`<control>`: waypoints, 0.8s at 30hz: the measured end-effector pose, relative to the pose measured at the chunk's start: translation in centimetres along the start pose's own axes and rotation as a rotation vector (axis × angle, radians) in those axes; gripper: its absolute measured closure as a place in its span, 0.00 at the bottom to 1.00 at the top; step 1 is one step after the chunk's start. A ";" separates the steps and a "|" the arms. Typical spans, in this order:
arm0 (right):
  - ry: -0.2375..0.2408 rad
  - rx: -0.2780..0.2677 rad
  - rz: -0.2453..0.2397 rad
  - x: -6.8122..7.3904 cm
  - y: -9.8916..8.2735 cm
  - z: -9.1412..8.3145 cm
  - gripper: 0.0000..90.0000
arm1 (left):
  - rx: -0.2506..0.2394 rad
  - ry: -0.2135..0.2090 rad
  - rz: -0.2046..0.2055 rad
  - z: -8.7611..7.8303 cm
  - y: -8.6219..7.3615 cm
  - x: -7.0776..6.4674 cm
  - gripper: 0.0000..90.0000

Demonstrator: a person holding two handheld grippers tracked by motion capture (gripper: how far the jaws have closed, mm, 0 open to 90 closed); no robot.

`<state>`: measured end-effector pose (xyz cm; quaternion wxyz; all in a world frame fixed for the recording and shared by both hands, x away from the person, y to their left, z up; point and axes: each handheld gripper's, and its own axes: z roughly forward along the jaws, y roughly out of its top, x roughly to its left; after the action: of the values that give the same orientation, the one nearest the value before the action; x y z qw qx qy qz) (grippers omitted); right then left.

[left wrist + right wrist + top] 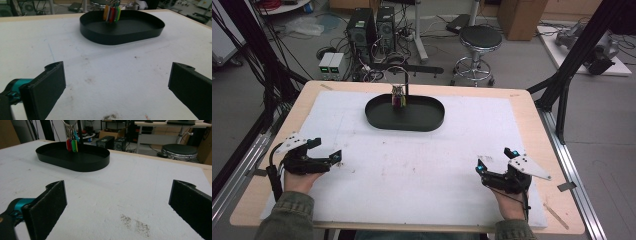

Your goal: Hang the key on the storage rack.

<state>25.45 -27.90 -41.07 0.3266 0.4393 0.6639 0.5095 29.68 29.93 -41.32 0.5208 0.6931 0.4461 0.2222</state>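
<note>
A black oval tray (pixel 422 121) lies at the far middle of the white mat; I also see the tray (pixel 140 32) in the left gripper view and the tray (pixel 82 163) in the right gripper view. A bunch of coloured key tags (pixel 398 98) hangs over it from a curved black hook stand (pixel 406 80); the key tags (pixel 111 13) (pixel 71 144) hang just above the tray floor. My left gripper (pixel 328 151) rests near the front left, open, jaws wide apart with nothing between them. My right gripper (pixel 495 159) sits at the front right, open too.
The white mat (pixel 422 175) covers most of the wooden table (pixel 532 102). Beyond the far edge stand a round stool (pixel 479 40), computer towers (pixel 369 30) and cables. Black frame posts (pixel 577 50) flank the table on both sides.
</note>
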 end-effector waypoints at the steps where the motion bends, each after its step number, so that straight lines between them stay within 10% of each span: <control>1: -0.001 0.002 -0.002 0.0 0.0 0.0 0.01 | 0.002 0.009 -0.002 0.0 -0.1 0.2 0.02; 24: -0.006 0.009 -0.009 0.0 -0.1 0.2 0.01 | -0.202 0.250 -0.050 -2.8 -0.9 1.4 0.02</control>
<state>25.56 -27.80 -41.17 0.3290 0.4393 0.6673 0.5035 27.86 32.63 -41.31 0.5335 0.5930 0.4999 0.3374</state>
